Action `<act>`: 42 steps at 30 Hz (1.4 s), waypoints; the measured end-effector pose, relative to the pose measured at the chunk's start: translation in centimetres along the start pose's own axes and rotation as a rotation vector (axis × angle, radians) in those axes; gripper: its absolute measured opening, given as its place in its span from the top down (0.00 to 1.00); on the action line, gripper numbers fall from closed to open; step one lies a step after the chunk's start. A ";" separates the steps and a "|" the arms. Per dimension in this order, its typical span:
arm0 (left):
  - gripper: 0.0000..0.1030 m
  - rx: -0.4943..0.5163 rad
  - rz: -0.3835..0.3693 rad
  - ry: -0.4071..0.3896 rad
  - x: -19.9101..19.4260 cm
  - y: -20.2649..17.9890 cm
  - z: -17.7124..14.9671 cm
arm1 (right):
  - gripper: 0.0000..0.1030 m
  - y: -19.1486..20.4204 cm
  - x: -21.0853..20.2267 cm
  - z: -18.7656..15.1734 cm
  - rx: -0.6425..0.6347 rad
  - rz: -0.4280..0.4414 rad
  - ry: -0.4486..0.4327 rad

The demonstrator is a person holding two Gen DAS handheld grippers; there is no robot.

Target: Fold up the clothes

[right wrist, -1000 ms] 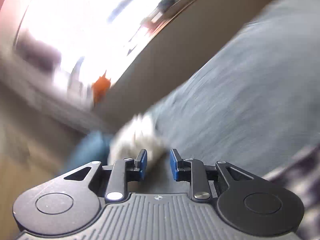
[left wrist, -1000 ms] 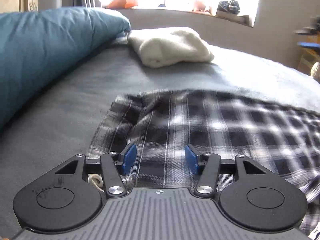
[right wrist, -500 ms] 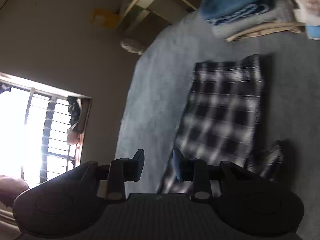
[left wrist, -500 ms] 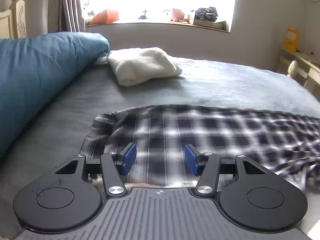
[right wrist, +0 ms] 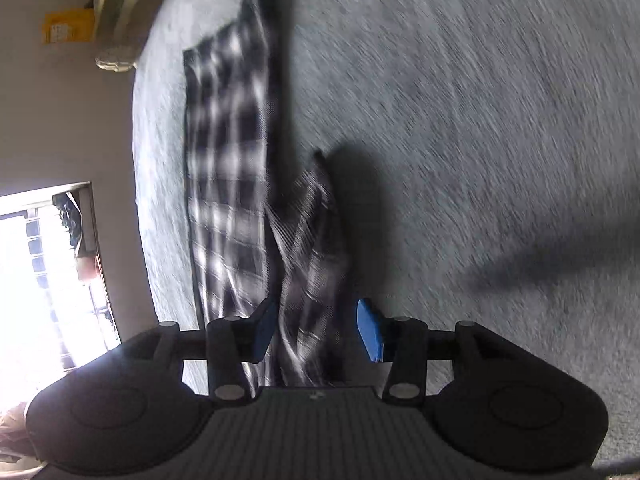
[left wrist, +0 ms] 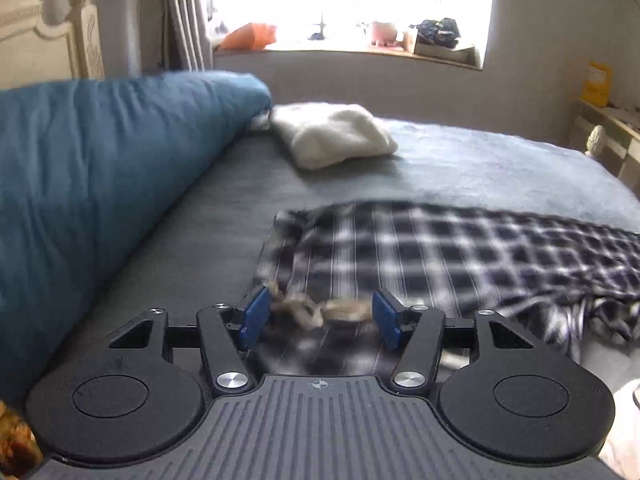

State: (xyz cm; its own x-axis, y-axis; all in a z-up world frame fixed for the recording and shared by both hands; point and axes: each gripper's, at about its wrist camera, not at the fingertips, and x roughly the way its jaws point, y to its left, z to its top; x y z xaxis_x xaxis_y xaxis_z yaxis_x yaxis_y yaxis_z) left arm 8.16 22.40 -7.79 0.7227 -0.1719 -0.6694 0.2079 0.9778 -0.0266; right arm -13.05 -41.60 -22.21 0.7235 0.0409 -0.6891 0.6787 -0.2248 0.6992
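Note:
Black-and-white plaid trousers [left wrist: 460,256] lie spread on the grey bed cover [left wrist: 500,168], their waist end with a beige drawstring [left wrist: 316,308] nearest my left gripper [left wrist: 320,316]. That gripper is open and hovers just above the waistband. In the right wrist view the trousers [right wrist: 228,152] run away up the frame, one part rumpled into a ridge [right wrist: 312,240]. My right gripper [right wrist: 316,330] is open over that ridge, with cloth lying between the fingers but not pinched.
A large blue duvet [left wrist: 100,188] is heaped on the left. A folded white fleece [left wrist: 332,136] lies beyond the trousers. A window sill [left wrist: 348,52] with clutter sits behind the bed. A cabinet [left wrist: 608,136] stands at the right.
My left gripper drew back toward the waist end, so the drawstring now shows between its fingers. My right gripper swung down onto the trousers and its fingers opened wider.

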 end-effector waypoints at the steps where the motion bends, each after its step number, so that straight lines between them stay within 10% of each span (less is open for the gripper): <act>1: 0.41 -0.005 -0.019 0.023 -0.1 0.0 -0.6 | 0.53 -0.3 0.2 -0.2 0.005 -0.002 0.005; 9: 0.39 -0.072 -0.145 0.187 0.8 -0.9 -7.5 | 0.53 -1.7 0.9 -0.8 0.020 0.014 -0.014; 20: 0.41 0.298 -0.341 0.106 1.3 -6.5 -11.0 | 0.53 -1.5 1.1 -2.2 0.007 0.019 -0.033; 35: 0.80 0.403 -0.301 0.165 4.5 -8.8 -13.2 | 0.53 2.1 2.9 -0.1 -0.099 -0.080 -0.160; 38: 0.80 0.413 -0.285 0.179 5.0 -8.8 -13.4 | 0.61 2.2 4.4 0.3 -0.139 -0.131 -0.162; 40: 0.80 0.414 -0.284 0.180 5.1 -8.8 -13.4 | 0.96 2.8 4.0 0.1 -0.196 -0.122 -0.173; 42: 0.80 0.418 -0.281 0.177 5.1 -8.7 -13.4 | 0.96 3.6 3.0 -0.1 -0.254 -0.093 -0.192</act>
State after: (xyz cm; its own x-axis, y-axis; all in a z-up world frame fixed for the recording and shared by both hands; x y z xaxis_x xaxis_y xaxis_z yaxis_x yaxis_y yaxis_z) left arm 1.24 14.63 -20.93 0.4867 -0.3616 -0.7952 0.6481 0.7598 0.0512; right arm -8.43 -42.19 -21.75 0.6363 -0.1396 -0.7587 0.7680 0.0218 0.6401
